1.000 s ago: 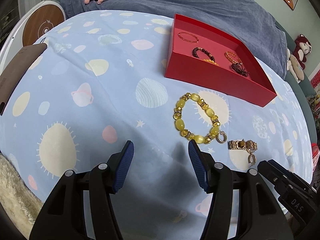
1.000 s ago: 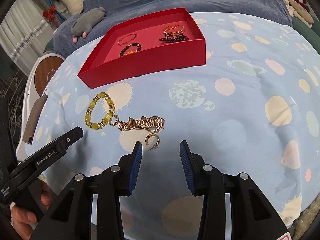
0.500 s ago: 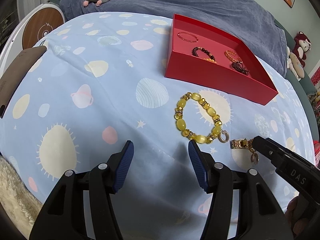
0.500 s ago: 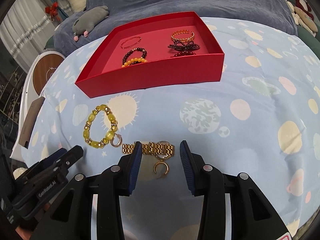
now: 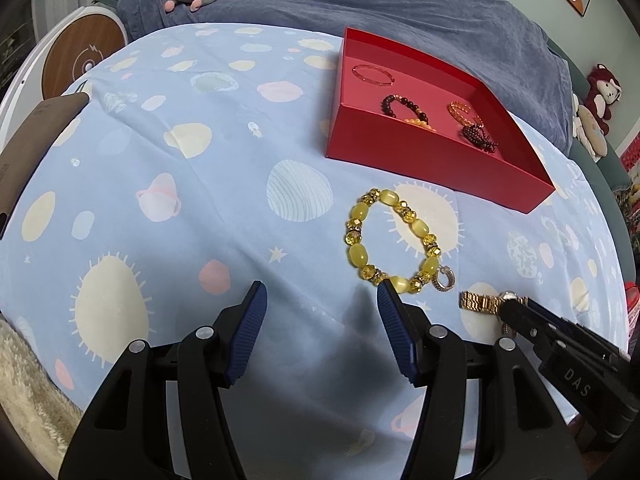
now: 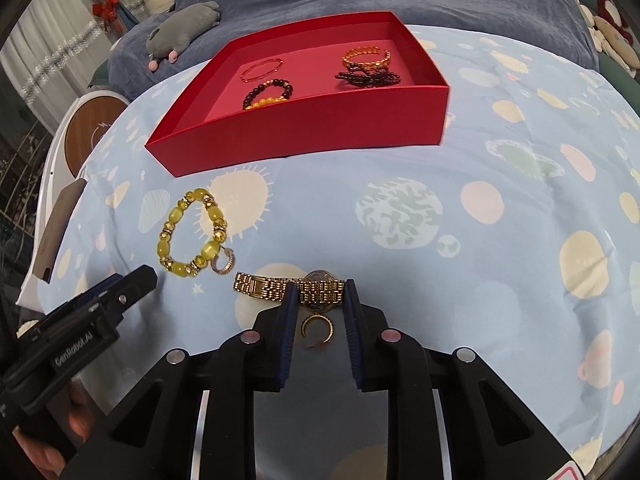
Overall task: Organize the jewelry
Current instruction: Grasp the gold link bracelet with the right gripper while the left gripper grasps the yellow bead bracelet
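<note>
The right gripper (image 6: 318, 298) is lowered onto the blue planet-print cloth (image 6: 480, 260), and its blue-padded jaws are closing around the gold link-band wristwatch (image 6: 280, 287). The band's right portion lies between the two pads, seemingly touched by both, while the left portion sticks out past the left pad. Whether a firm hold has been gained cannot be told. A small gold crescent ring (image 6: 317, 329) is seen on the cloth between the fingers, just behind the watch.

The left gripper (image 5: 320, 308) is held above bare cloth with its jaws about half apart and nothing between them. Just beyond its right finger lies the yellow oval-bead bracelet (image 5: 394, 240), with a small sparkly hoop (image 5: 445, 280) touching its near end.

Farther back, the shallow red cardboard tray (image 6: 304, 136) is set on the cloth, well apart from the watch. Inside it are seen a thin pink bangle (image 6: 262, 69), a dark bead bracelet (image 6: 268, 92), a gold chain cuff (image 6: 366, 56) and a dark purple beaded piece (image 6: 368, 78)
</note>
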### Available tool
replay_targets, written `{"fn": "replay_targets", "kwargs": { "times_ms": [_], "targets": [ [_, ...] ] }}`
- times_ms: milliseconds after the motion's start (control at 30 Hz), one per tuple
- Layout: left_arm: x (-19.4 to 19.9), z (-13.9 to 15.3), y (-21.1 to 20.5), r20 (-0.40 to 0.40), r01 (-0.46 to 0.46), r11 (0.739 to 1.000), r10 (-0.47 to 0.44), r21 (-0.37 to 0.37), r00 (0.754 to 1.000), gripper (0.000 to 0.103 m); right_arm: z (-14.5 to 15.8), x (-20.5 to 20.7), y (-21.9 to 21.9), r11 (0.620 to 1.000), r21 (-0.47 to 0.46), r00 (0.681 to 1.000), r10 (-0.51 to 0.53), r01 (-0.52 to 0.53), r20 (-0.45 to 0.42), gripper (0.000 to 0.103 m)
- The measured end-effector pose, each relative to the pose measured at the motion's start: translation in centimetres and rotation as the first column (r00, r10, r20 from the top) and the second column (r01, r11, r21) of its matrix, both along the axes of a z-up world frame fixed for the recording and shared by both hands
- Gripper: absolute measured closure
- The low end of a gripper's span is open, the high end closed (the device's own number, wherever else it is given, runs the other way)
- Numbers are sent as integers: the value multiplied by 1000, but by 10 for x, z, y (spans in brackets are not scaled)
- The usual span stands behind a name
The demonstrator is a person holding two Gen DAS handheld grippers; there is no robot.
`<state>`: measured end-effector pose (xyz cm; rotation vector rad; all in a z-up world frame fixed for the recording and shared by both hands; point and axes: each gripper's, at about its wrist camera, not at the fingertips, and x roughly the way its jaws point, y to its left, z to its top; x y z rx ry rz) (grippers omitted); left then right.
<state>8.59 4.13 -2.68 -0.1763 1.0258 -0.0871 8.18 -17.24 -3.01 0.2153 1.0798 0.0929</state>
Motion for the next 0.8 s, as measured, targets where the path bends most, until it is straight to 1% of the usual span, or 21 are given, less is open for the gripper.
{"fn": "replay_targets", "kwargs": {
  "times_ms": [167, 300, 400, 467, 533, 567, 600, 633, 700, 800],
  "targets": [
    [9, 3, -4, 1, 5, 1000, -5, -12, 1000, 48, 0, -12, -15, 999, 25, 999, -44, 45, -7, 84],
    [21, 6, -11, 11, 12, 1000, -12, -18, 1000, 49, 0, -15, -20, 998, 36, 998, -56, 56, -12, 84],
    [31, 3, -17, 1, 23, 1000, -23, -10, 1000, 50, -1, -14, -21, 997, 41, 998, -60, 60, -15, 83],
    [37, -2, -19, -9, 25, 1000, -25, -10, 1000, 56, -1, -14, -20, 997, 41, 998, -60, 61, -13, 82],
    [37, -2, -21, 2, 22, 1000, -22, -1, 1000, 61, -1, -15, -20, 997, 42, 998, -62, 63, -11, 83],
    [38, -2, -22, 4, 23, 1000, -23, 1, 1000, 65, -1, -16, -21, 997, 45, 998, -64, 64, -9, 83],
    [38, -3, -23, 6, 26, 1000, -26, 3, 1000, 72, 0, -16, -21, 997, 47, 998, -65, 66, -8, 83],
    [38, -3, -24, 8, 30, 1000, -30, 6, 1000, 76, 0, -17, -21, 997, 49, 998, -66, 67, -7, 83],
    [39, -4, -24, 7, 37, 999, -37, 4, 999, 92, 0, -18, -21, 996, 52, 998, -67, 67, -4, 84],
    [37, -4, -24, 8, 43, 999, -43, 1, 999, 94, 3, -19, -21, 996, 62, 998, -67, 66, 1, 85]
  ]
}}
